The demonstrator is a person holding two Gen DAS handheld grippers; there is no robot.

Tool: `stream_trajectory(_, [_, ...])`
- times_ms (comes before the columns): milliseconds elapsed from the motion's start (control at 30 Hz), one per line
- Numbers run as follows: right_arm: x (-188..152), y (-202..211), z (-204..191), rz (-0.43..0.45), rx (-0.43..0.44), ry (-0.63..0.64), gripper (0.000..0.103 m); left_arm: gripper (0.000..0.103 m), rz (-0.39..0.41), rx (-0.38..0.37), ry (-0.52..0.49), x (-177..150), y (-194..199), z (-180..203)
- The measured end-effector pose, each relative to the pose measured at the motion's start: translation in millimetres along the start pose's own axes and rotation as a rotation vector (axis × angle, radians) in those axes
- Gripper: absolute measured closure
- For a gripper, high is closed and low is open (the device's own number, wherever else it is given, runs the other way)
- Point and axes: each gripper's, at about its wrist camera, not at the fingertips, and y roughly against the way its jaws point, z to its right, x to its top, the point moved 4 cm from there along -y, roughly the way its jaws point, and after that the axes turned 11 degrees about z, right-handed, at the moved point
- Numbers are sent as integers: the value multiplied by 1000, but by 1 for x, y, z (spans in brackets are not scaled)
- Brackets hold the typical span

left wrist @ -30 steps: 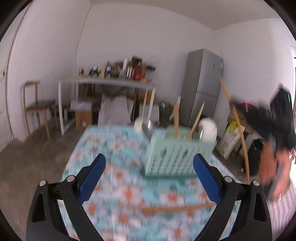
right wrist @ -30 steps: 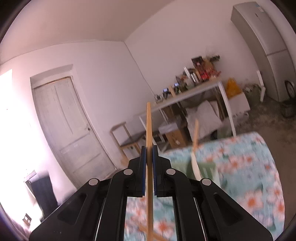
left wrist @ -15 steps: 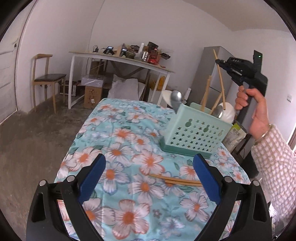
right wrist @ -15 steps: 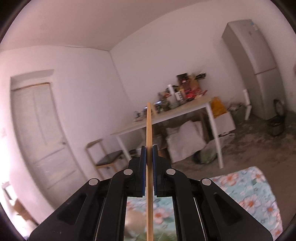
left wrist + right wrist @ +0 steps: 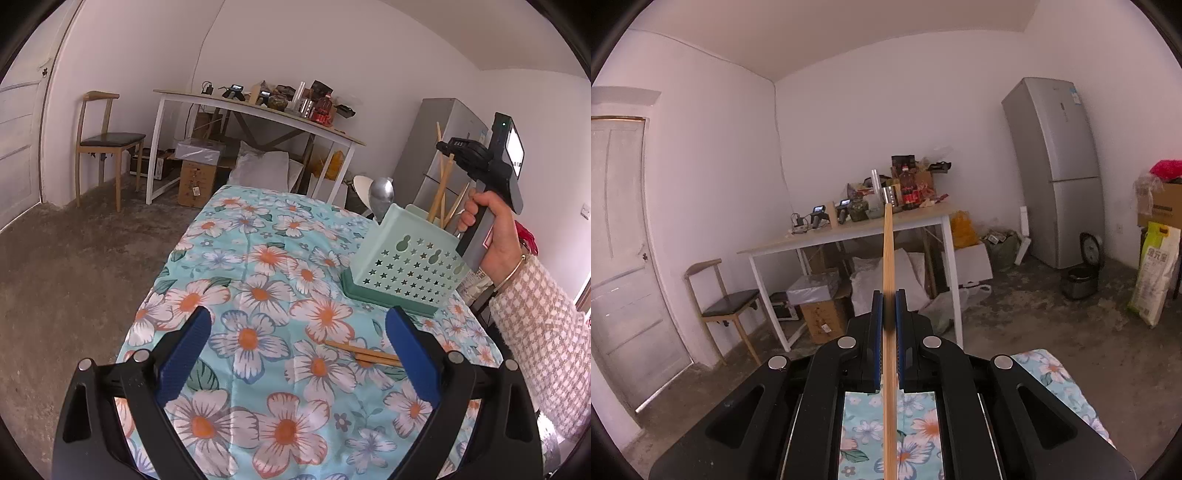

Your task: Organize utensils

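Sorting was partly done. The mint-green perforated caddy (image 5: pixel 410 266) stood near the table's (image 5: pixel 236 229) far right corner and already held a metal spoon (image 5: pixel 380 195) and several wooden sticks (image 5: pixel 439 206), upright or leaning.

Right gripper (image 5: pixel 887 325) had its jaws pinched narrow on one chopstick (image 5: pixel 888 258). In the left wrist view that gripper (image 5: pixel 448 147) hung above the caddy's far side, chopstick pointing down toward it; judged not yet dropped in.

Left gripper (image 5: pixel 299 354) was spread wide with nothing in it, hovering low over the flowered cloth near the table's near edge.

Left to do: a pair of chopsticks (image 5: pixel 364 352) lay flat on the cloth between caddy and near edge, just inside the left gripper's right-hand finger (image 5: pixel 410 354).

Writing: printed characters on a sack (image 5: pixel 1154 273) by the wall, too small to read. Fridge (image 5: pixel 1056 170) sticker unreadable.
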Motion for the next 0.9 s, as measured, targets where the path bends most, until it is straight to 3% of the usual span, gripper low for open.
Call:
stream_trajectory(500, [-5, 1, -3, -46, -2, 15, 98, 10, 2, 0, 15, 2, 2, -6])
stream_trajectory(900, [6, 33, 1, -36, 36, -18, 98, 10, 11, 0, 13, 2, 5, -1])
